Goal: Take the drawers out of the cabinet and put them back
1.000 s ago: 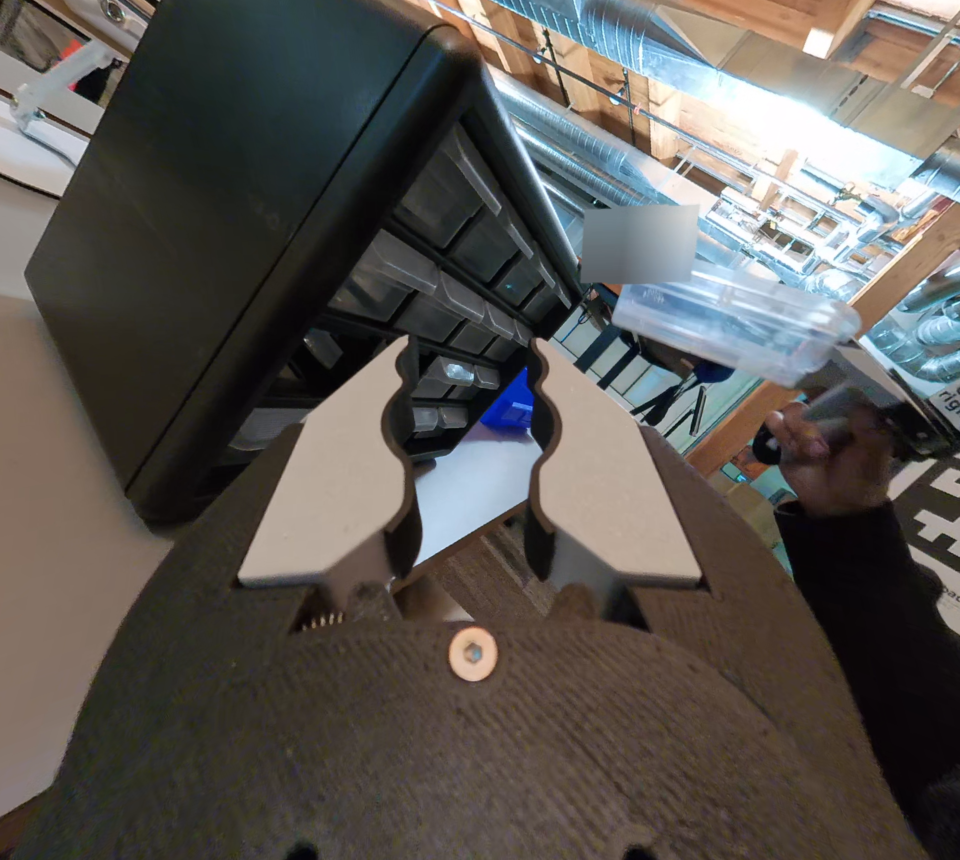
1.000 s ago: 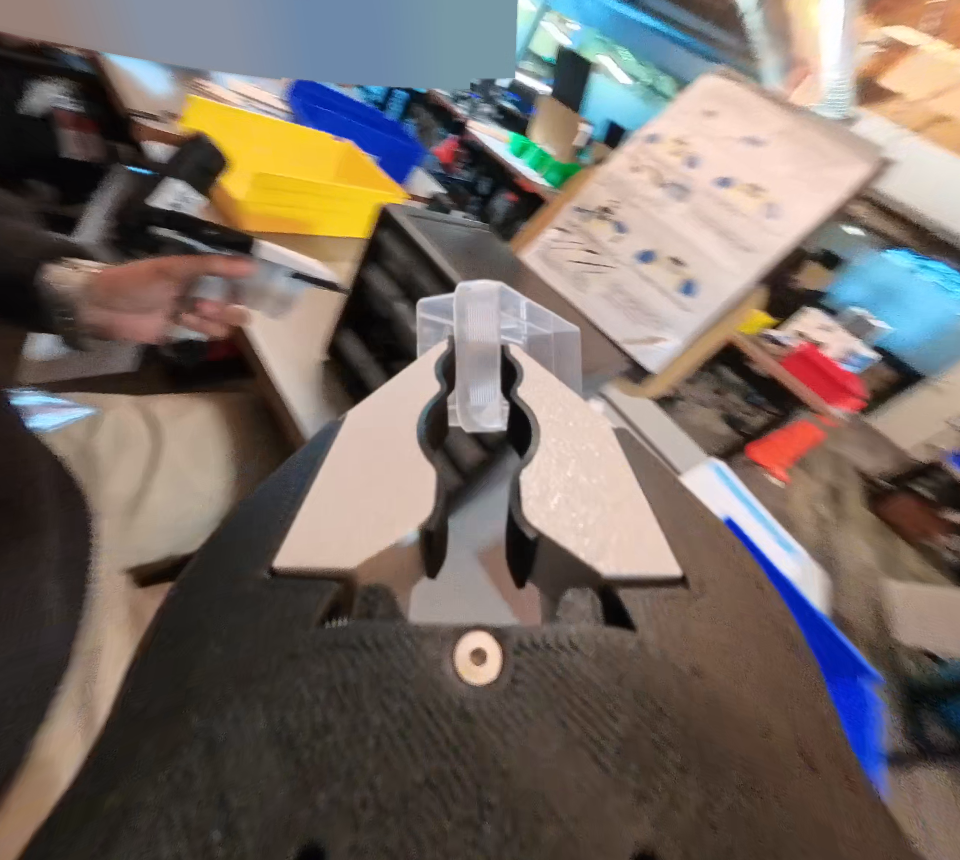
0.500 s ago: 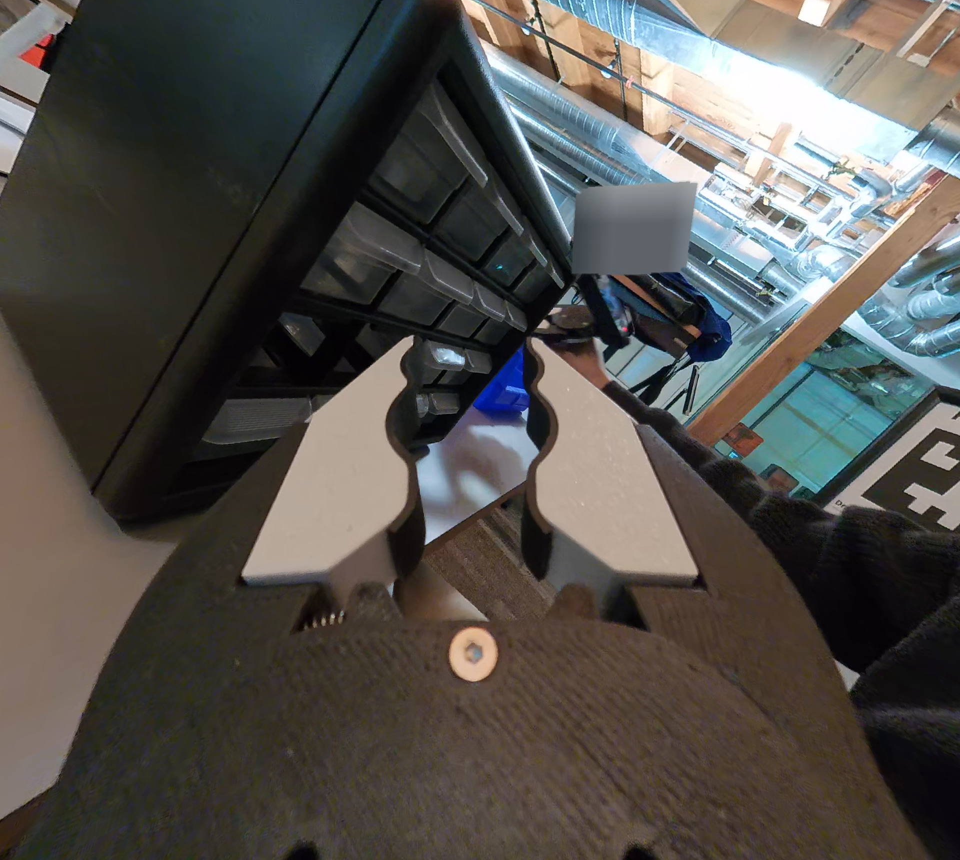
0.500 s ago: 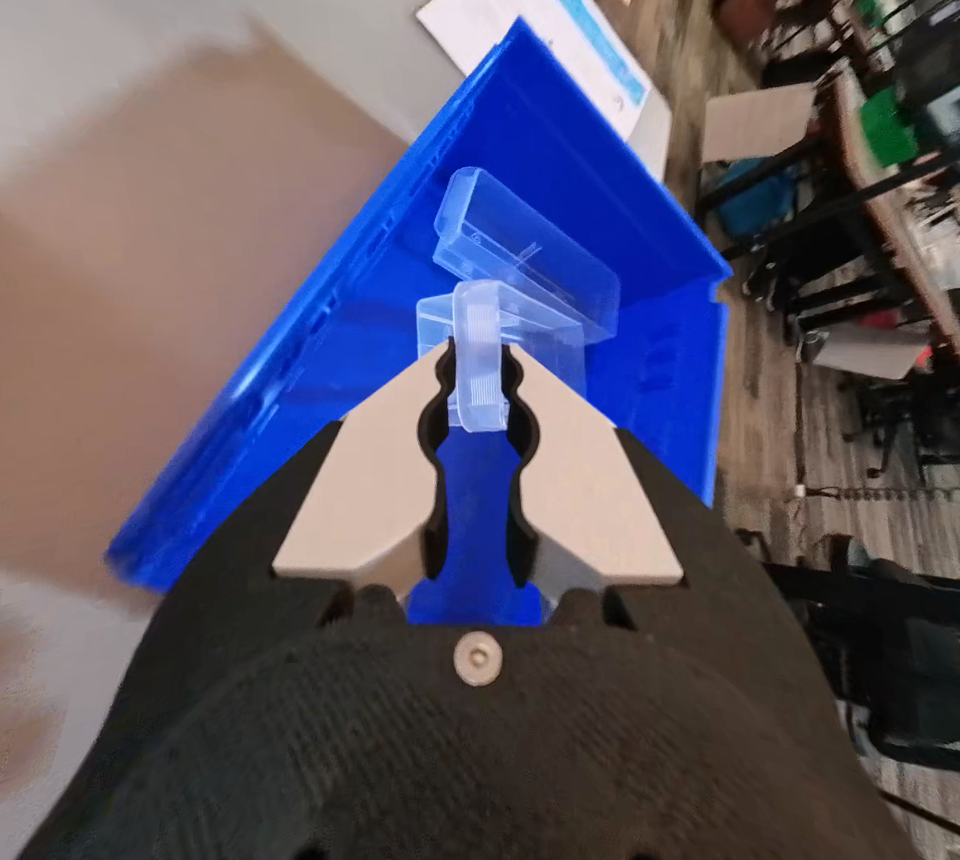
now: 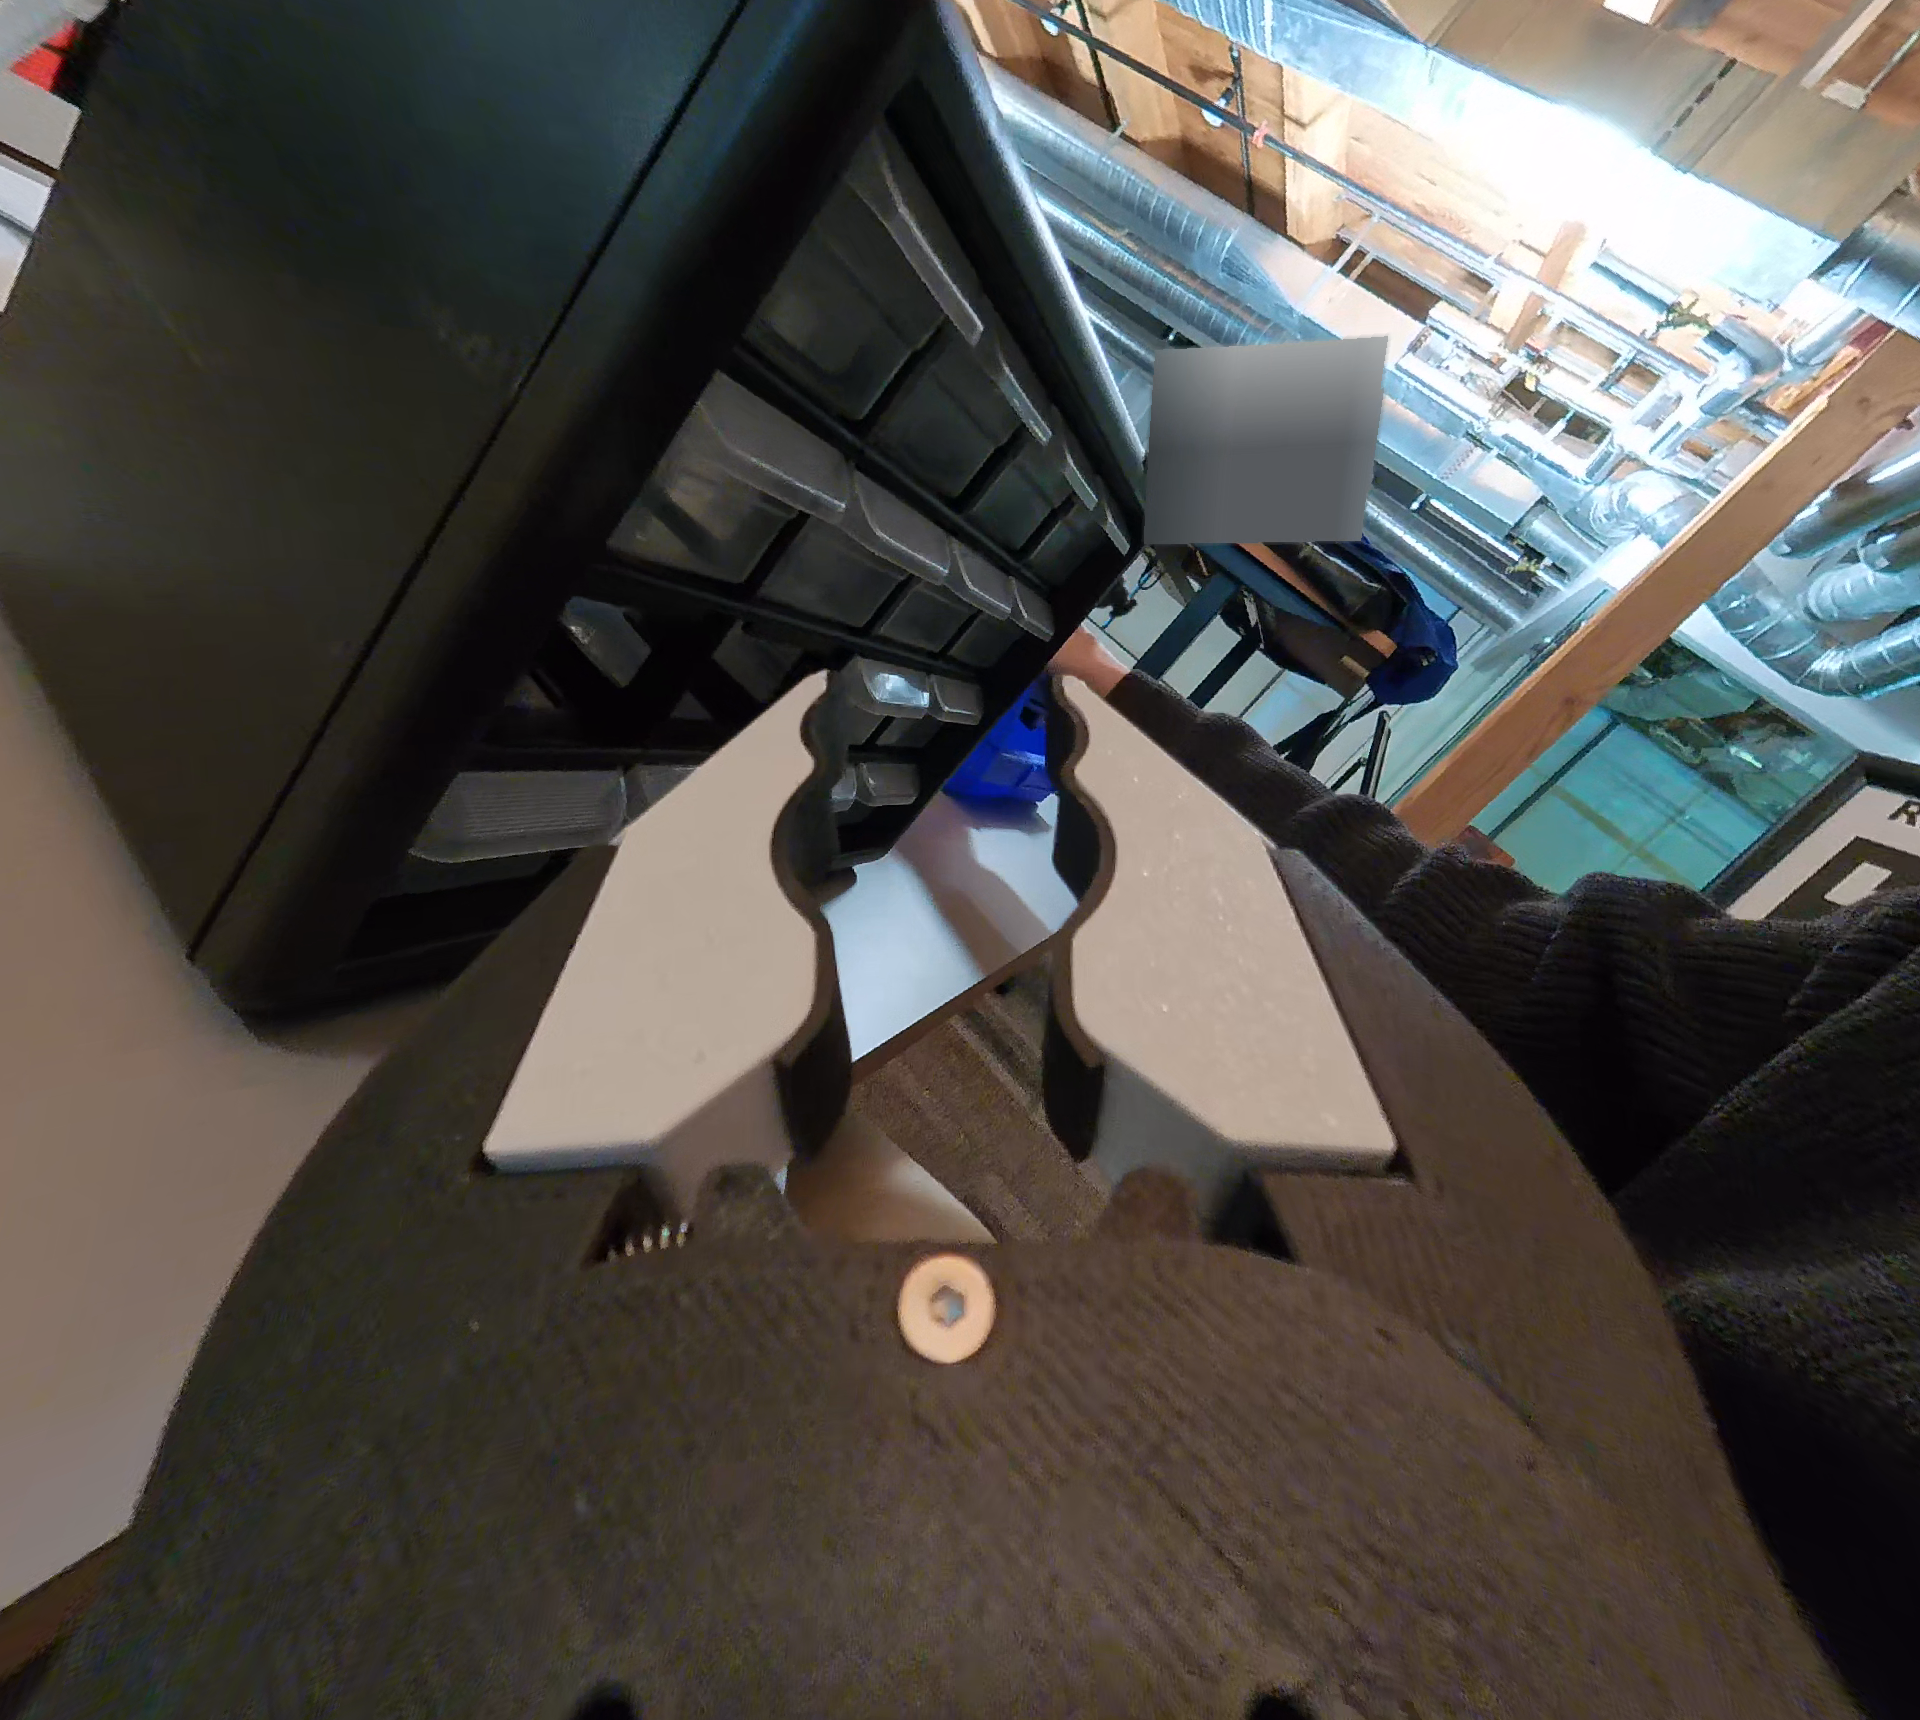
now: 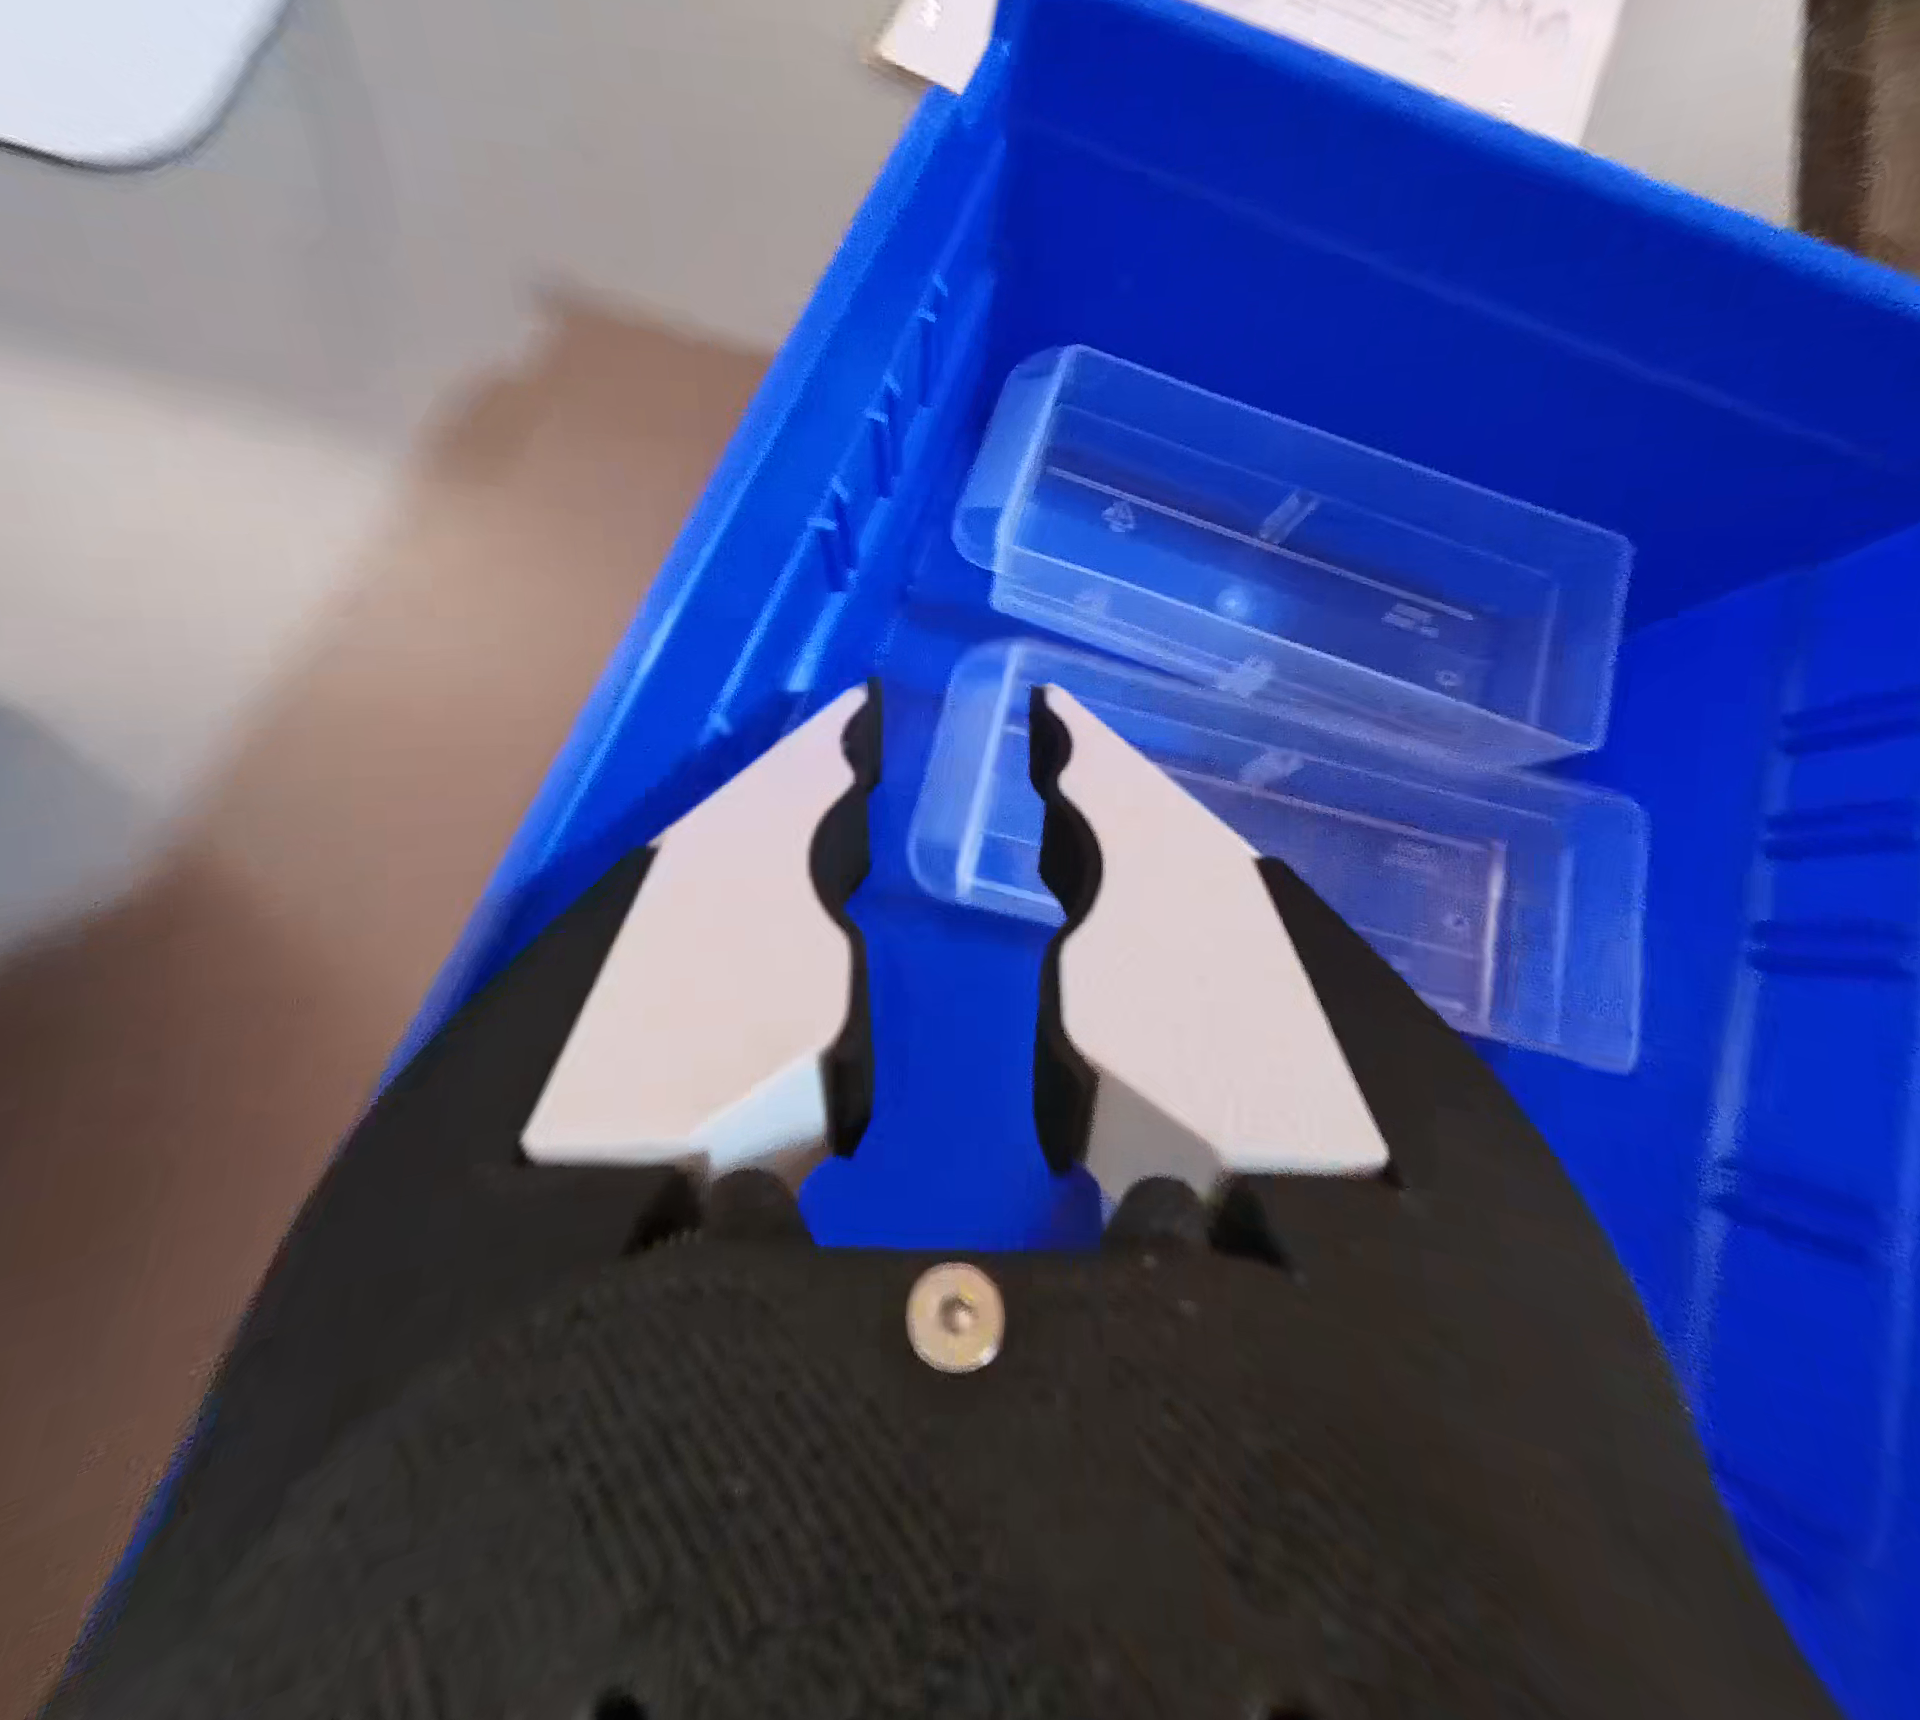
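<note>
Your black cabinet (image 5: 395, 299) fills the upper left of the left wrist view, standing on the pale table (image 5: 114, 1099) near its front edge, with floor visible past that edge. Some slots hold clear drawers, a few look dark and empty, though the steep angle makes it hard to count. The blue bin (image 6: 1299, 236) is next biggest, its left wall running right alongside your right gripper (image 6: 956, 714). Two clear drawers (image 6: 1288, 548) lie in it, the near one overlapping the far one and partly hidden behind your fingers. Right tongs are spread, holding nothing. Your left gripper (image 5: 940, 704) is spread too, empty, just in front of the cabinet. Right view is blurry.
</note>
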Motion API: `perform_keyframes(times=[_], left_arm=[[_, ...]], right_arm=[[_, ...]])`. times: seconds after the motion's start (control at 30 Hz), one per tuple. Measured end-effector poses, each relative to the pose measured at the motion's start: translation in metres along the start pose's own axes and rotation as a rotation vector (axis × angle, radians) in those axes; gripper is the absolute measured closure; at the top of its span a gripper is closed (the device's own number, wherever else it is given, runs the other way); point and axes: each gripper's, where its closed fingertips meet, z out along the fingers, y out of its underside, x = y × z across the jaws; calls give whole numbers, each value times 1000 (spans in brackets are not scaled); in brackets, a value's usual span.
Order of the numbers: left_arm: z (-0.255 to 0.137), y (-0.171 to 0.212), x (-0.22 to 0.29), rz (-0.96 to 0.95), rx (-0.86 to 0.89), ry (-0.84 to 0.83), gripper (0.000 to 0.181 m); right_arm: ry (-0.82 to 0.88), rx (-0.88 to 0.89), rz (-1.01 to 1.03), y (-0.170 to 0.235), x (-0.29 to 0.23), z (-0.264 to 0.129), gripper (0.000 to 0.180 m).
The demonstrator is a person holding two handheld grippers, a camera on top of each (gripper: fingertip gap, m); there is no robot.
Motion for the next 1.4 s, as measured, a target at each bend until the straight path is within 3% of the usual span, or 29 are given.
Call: perform_keyframes(times=[0.13, 0.27, 0.4, 0.57, 0.63, 0.8, 1.1, 1.4], left_arm=[[2, 5, 1, -13, -18, 8, 146], [8, 18, 4, -75, -74, 51, 148], [23, 52, 10, -215, -172, 104, 147], [46, 83, 2, -161, -224, 13, 147], [59, 80, -7, -186, -179, -37, 149], [93, 74, -18, -268, -114, -68, 161], [106, 62, -21, -368, -32, -43, 175], [84, 77, 6, -451, -45, 36, 179]], right_arm=[[-118, 144, 110, -20, -13, -30, 147], [-160, 326, 89, -45, -39, -94, 147], [-218, 561, -36, -53, -114, -173, 147], [-277, 901, -144, -19, -220, -244, 166], [-360, 902, -164, 11, -262, -240, 165], [-526, 647, -261, 75, -330, -203, 154], [-529, 614, -338, 85, -337, -201, 153], [-388, 610, -523, 84, -340, -195, 151]])
